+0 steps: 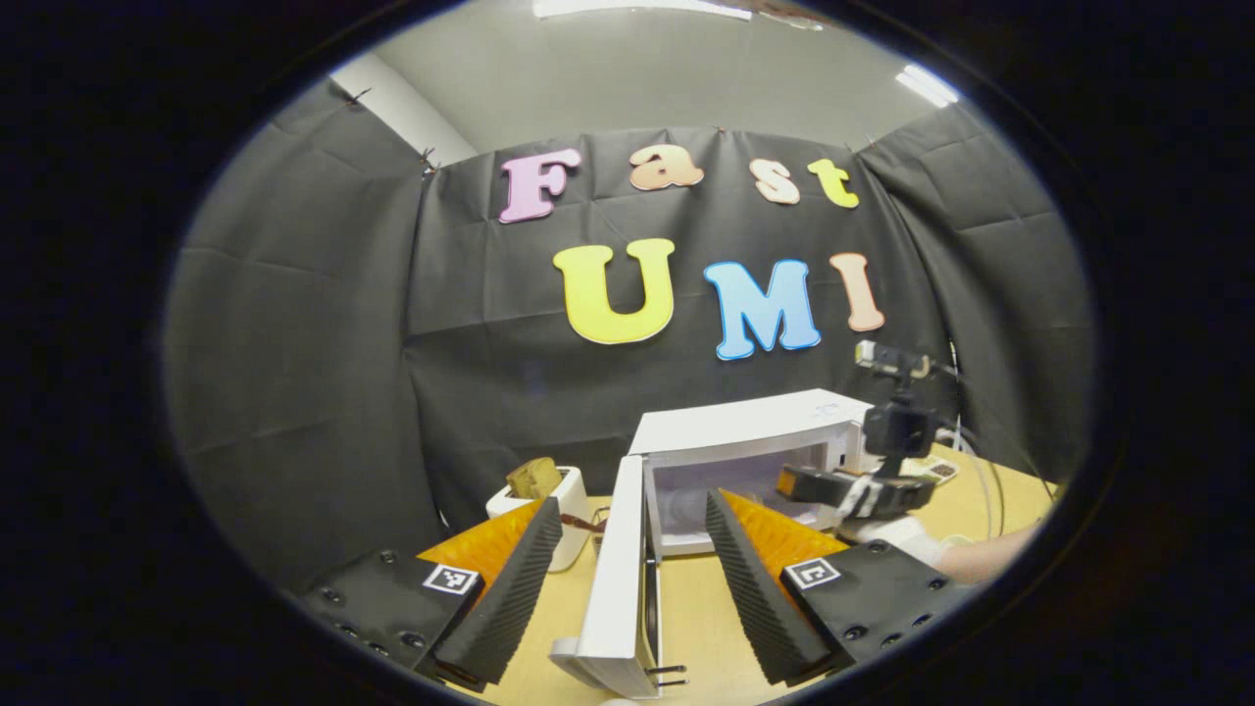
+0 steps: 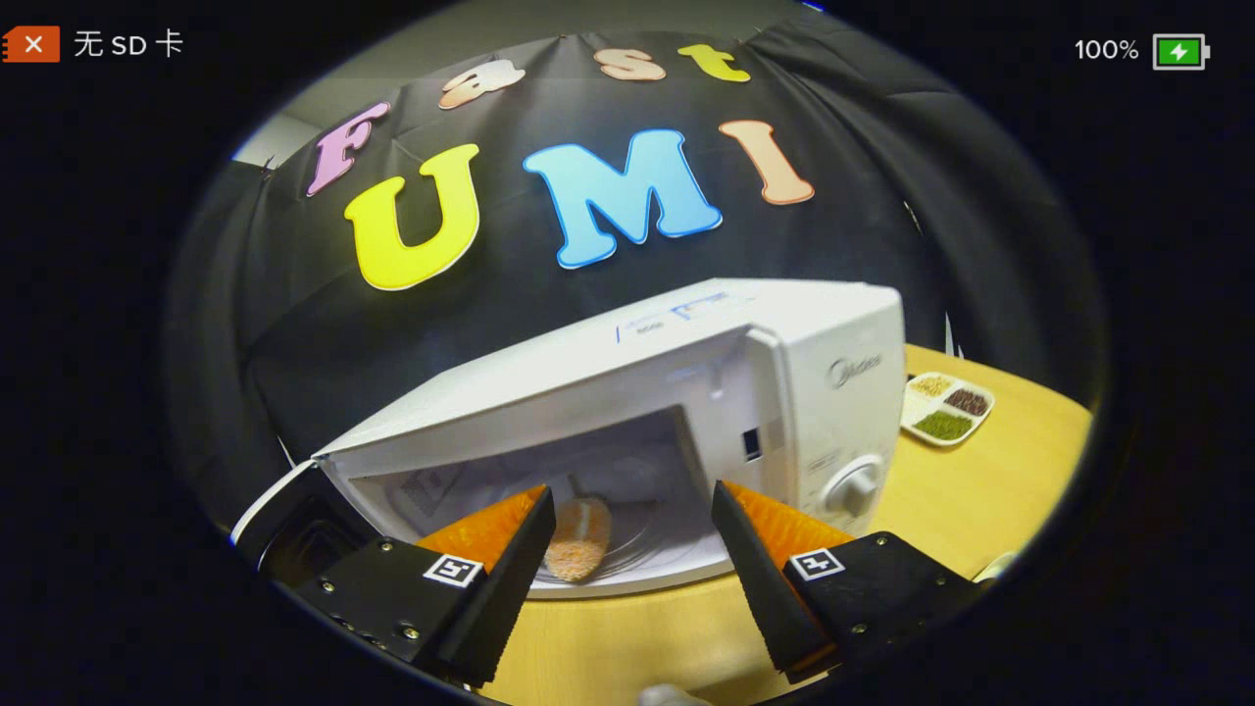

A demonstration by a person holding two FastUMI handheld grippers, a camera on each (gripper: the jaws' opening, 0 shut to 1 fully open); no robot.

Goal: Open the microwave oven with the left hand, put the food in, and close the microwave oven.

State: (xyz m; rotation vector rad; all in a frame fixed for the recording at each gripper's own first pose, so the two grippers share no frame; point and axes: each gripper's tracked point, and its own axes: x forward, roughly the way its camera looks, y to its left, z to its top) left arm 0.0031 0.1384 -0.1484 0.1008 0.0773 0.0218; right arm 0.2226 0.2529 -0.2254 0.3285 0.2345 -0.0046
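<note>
The white microwave (image 1: 745, 431) stands on the wooden table with its door (image 1: 618, 579) swung wide open. My left gripper (image 1: 632, 505) is open, and the door's edge stands between its fingers without either finger pressing on it. In the right gripper view the microwave (image 2: 824, 363) shows its open cavity, and a breaded piece of food (image 2: 578, 539) lies inside on the glass turntable. My right gripper (image 2: 632, 495) is open just in front of the cavity, with the food close to its left finger. The left gripper view also has the right gripper (image 1: 848, 490) at the cavity's mouth, held by a gloved hand (image 1: 907, 534).
A white toaster (image 1: 549, 505) with a slice of bread stands left of the door. A divided white tray of grains (image 2: 943, 407) lies on the table right of the microwave. A control knob (image 2: 853, 485) sits on the microwave's front panel. Bare wooden table (image 2: 627, 637) lies in front.
</note>
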